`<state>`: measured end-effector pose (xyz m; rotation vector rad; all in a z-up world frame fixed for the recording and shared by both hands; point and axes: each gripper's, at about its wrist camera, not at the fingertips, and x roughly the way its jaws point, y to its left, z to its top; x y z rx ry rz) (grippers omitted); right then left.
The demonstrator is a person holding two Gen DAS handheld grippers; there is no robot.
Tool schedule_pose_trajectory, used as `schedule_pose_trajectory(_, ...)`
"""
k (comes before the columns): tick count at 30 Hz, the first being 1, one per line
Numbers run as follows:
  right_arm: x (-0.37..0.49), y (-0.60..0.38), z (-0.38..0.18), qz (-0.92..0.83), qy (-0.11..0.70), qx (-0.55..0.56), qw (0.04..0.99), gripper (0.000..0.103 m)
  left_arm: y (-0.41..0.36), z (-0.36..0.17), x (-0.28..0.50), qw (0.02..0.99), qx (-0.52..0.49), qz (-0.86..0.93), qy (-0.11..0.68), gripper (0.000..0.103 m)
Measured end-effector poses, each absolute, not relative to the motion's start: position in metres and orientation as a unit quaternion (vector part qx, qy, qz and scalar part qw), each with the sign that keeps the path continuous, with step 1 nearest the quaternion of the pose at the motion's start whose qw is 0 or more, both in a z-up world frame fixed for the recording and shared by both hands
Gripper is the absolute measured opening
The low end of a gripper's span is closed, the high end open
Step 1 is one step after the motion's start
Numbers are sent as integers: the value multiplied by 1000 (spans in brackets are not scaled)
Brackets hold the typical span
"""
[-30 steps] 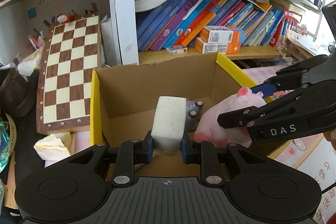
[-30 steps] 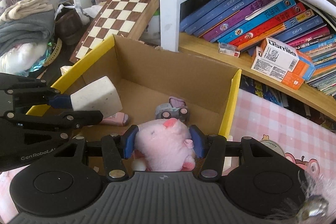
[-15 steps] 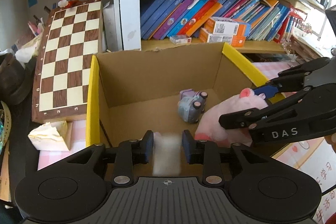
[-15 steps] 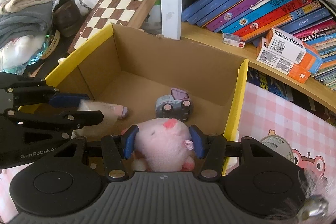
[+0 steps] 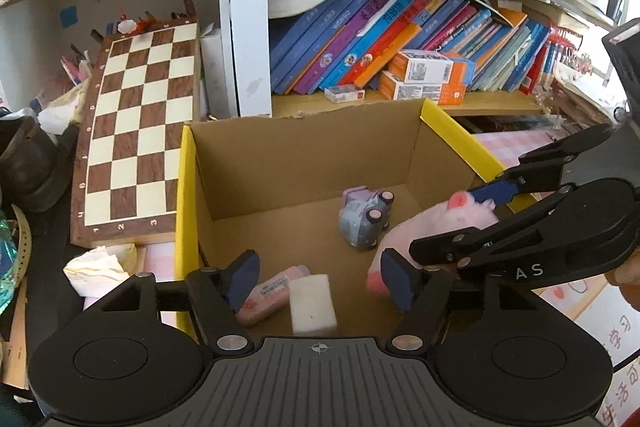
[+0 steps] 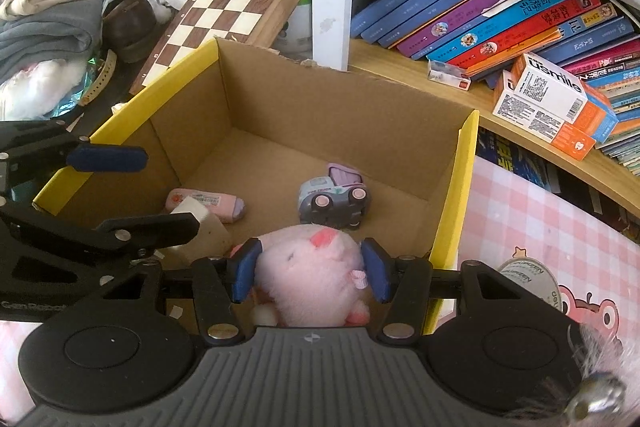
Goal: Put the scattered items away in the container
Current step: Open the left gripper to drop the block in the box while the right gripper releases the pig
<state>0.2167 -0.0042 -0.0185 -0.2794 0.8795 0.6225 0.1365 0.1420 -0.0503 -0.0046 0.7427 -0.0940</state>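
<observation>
A cardboard box [image 5: 304,163] with yellow flaps stands open in front of me; it also shows in the right wrist view [image 6: 320,119]. On its floor lie a white sponge block [image 5: 313,303], a pink tube [image 5: 269,291] and a grey toy car [image 5: 365,223]. My left gripper [image 5: 320,279] is open and empty above the white block. My right gripper [image 6: 310,275] is shut on a pink plush pig [image 6: 310,273] and holds it over the box's near right side. The pig shows in the left wrist view [image 5: 432,227] too.
A chessboard [image 5: 136,131] leans left of the box. A shelf of books [image 5: 400,43] and small cartons [image 6: 548,103] runs behind it. Crumpled paper [image 5: 100,267] lies at the left. A pink checked cloth [image 6: 540,227] with a round tin [image 6: 528,277] lies to the right.
My left gripper opened and let go of the white block, which dropped to the box floor beside the pink tube. My right gripper still holds the pig.
</observation>
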Motion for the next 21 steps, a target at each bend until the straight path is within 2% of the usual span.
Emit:
schedule_pose_trajectory(8,214,-4,-13,294,410,-136,853,58,143,-48,134,933,-3,-41,359,72)
schedule_pose_trajectory(15,206,-11,-1,284,396,-132,863,69,144,-39,127,937,-3,-23,348,86)
schedule_pose_trajectory(21,193,-19,16,278,375,-127,875,74,144,-27,115,942,-5,-17,335,86)
